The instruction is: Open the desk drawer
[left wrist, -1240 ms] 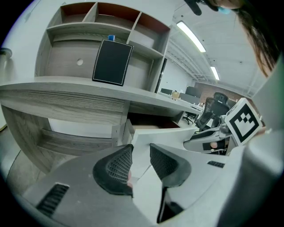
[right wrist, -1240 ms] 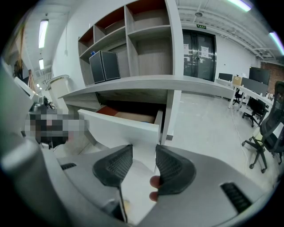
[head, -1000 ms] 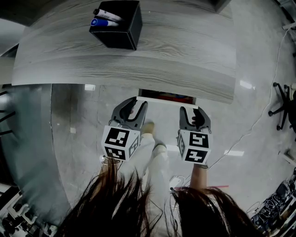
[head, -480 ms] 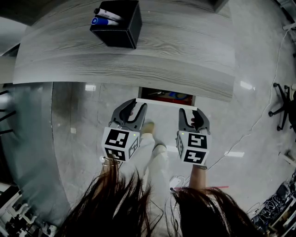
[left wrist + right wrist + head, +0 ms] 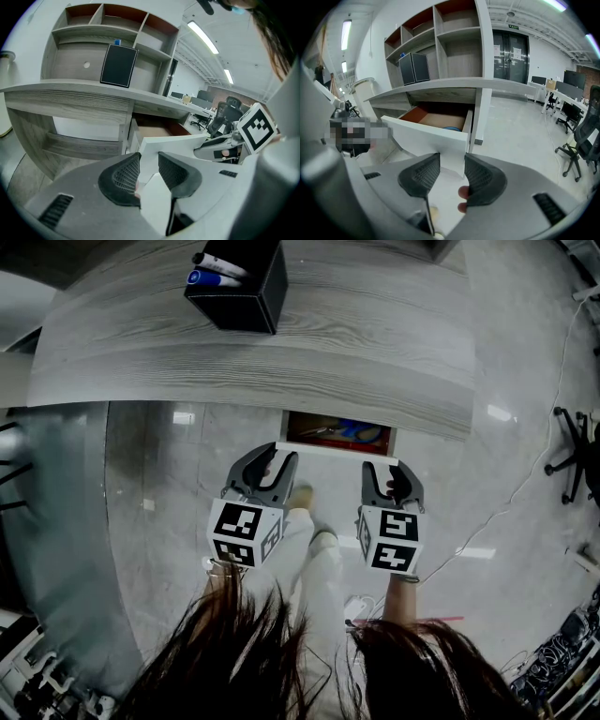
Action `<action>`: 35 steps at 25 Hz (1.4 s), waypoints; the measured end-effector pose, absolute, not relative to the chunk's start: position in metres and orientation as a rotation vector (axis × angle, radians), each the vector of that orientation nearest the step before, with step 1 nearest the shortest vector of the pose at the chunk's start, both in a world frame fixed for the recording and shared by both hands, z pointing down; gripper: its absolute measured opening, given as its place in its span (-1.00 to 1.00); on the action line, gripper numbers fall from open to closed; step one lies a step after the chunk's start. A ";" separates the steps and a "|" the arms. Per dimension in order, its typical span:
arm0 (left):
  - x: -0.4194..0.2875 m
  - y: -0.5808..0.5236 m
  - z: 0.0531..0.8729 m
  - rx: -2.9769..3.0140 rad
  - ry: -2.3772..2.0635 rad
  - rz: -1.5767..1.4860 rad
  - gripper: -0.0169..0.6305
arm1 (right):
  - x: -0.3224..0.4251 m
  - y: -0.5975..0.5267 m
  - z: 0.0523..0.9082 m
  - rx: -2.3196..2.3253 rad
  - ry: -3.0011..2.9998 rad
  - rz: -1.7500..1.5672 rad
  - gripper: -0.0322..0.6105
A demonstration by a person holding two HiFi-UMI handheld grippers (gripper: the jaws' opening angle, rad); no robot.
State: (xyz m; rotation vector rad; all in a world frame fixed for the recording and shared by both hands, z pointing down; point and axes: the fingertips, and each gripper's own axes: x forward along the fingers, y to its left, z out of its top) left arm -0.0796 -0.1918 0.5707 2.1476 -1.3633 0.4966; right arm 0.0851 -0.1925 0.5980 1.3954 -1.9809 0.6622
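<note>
Left hand-held gripper, right hand-held gripper, seemingly tight on drawer

The drawer is mounted directly under the grey wood-grain table, toward the right end of the table's front edge. It has a flat white front panel and a reddish-brown interior. It stands partly open: the panel sits level, forward of the table edge, and a strip of the interior is exposed behind it. A blue item lies inside, its type not discernible. The left gripper and right gripper hold the panel's two ends between their jaws.
</note>
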 end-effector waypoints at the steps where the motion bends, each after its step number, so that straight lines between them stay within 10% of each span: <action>1: -0.079 -0.191 0.571 2.148 -1.361 0.498 -0.58 | 0.085 -0.192 0.598 1.395 -1.980 0.663 -0.38; 35: -0.078 -0.171 0.594 2.122 -1.323 0.558 -0.58 | 0.085 -0.175 0.619 1.381 -1.930 0.705 -0.38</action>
